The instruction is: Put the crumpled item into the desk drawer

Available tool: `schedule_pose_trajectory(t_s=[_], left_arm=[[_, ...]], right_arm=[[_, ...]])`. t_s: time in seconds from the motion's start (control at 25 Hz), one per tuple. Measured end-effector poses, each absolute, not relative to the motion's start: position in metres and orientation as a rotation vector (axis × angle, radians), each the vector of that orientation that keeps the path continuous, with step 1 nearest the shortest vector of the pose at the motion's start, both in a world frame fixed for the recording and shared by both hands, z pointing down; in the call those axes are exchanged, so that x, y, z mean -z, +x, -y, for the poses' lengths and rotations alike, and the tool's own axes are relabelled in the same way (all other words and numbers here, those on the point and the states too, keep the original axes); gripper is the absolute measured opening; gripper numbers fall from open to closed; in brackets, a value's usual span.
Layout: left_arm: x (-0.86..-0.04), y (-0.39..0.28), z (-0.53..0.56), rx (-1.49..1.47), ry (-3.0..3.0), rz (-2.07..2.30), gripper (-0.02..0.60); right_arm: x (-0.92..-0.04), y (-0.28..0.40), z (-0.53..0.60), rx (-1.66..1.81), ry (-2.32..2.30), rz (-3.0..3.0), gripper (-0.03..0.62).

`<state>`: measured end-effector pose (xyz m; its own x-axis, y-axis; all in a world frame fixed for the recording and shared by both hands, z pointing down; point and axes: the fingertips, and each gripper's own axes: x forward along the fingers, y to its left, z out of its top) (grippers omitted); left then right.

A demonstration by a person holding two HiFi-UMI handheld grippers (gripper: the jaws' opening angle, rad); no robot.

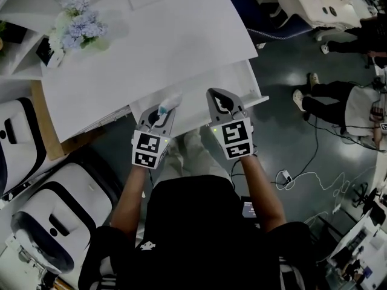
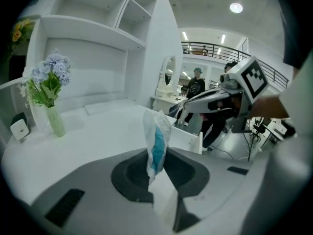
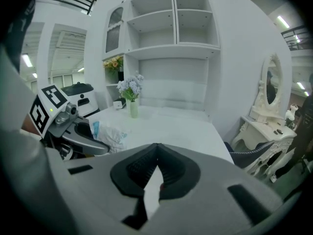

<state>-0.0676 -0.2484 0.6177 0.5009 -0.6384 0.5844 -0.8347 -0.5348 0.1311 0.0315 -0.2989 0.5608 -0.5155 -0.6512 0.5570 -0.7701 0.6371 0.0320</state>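
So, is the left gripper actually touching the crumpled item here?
Touching. The left gripper view shows the left gripper with its jaws closed on the white-and-blue crumpled item, which sticks up from between them.

A smooth white table [image 1: 163, 47] carries a clear glass vase of pale lilac-blue flowers [image 1: 78, 26] near its far left corner. Just beside the vase, closer to the left edge, sits a small white box with a dark face [image 1: 47, 52]. At the near edge, an open white drawer [image 1: 192, 104] juts out over the dark floor [image 1: 284, 138].
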Motion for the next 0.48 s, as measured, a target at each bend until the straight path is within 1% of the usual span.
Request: schedule_pose_trajectory(t_s=[0.24, 0.48], left_arm=[[-0.666, -0.058, 0.247, -0.849, 2.328, 1.122, 0.055], [-0.699, -0.052, 0.248, -0.955, 2.289, 1.049, 0.055]], right_arm=[[-0.586, 0.038, 0.296, -0.342, 1.089, 2.296, -0.005], [-0.601, 0.046, 0.294, -0.356, 1.074, 2.270, -0.005]])
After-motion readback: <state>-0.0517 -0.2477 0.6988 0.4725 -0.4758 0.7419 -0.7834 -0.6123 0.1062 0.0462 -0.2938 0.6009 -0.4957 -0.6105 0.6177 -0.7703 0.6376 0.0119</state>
